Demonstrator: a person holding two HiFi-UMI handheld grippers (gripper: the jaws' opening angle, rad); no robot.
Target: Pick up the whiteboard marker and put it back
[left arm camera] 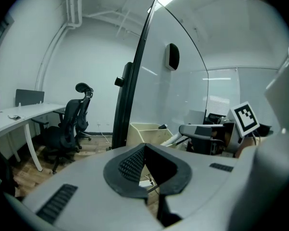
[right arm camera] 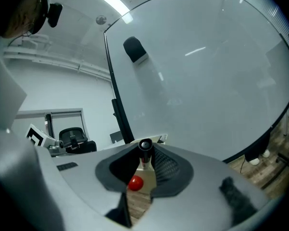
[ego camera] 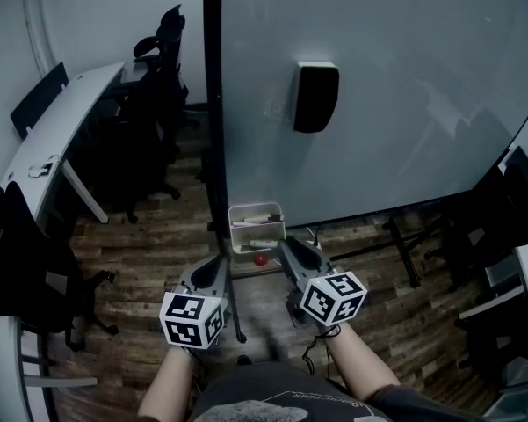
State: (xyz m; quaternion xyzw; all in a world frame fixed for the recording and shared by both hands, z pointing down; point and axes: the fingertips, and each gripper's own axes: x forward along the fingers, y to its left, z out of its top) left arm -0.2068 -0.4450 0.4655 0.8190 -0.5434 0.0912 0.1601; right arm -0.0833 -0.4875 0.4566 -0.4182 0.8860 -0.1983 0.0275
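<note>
A whiteboard marker (right arm camera: 144,153) with a dark end and a white barrel stands between the tips of my right gripper (right arm camera: 144,147), which is shut on it. A small red round part (right arm camera: 135,182) shows just below it, and also in the head view as a red dot (ego camera: 261,259) beside the right gripper (ego camera: 279,249). The pale marker tray (ego camera: 256,207) hangs at the whiteboard's (ego camera: 404,77) lower edge, just beyond the jaws, with more markers inside. My left gripper (left arm camera: 144,147) is shut and empty, left of the tray (left arm camera: 143,130).
A black eraser (ego camera: 315,95) sticks to the whiteboard above the tray. A dark frame post (ego camera: 213,104) runs along the board's left edge. Office chairs (ego camera: 154,104) and a white desk (ego camera: 57,156) stand to the left; more chairs (ego camera: 501,227) are at the right.
</note>
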